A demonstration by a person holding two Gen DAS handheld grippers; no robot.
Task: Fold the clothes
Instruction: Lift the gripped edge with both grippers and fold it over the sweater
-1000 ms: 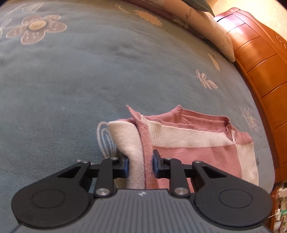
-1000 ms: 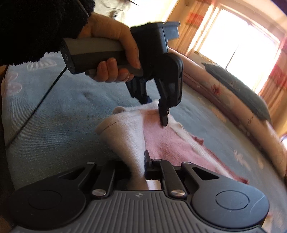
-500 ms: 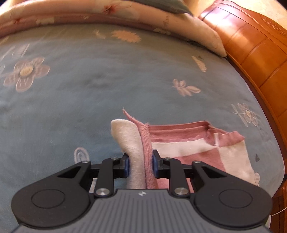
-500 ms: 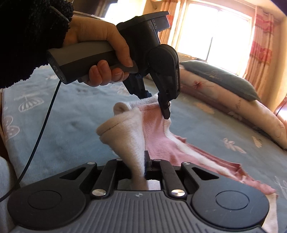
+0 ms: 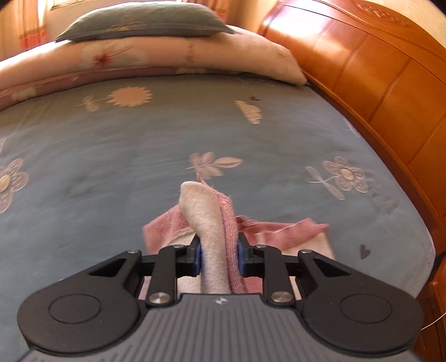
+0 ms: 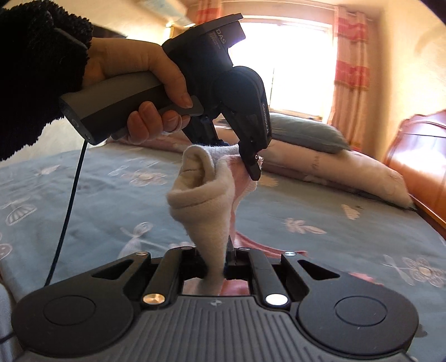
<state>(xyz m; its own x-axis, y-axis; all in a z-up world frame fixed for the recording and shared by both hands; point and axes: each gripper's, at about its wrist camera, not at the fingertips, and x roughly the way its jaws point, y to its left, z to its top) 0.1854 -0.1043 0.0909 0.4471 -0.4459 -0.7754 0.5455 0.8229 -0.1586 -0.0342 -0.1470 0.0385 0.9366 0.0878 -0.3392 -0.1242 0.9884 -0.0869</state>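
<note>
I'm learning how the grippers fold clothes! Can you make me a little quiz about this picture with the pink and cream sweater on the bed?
1. True or false: the left gripper is shut on the sweater.
2. What does the right gripper pinch? A) the grey pillow B) the sweater C) the cable
3. Fill in: the person's hand holds the handle of the ____ gripper.

Key: 1 true; 2 B; 3 left. Both grippers pinch the same sweater, lifting a bunch of it above the blue bedspread, while its other end lies on the bed.
</note>
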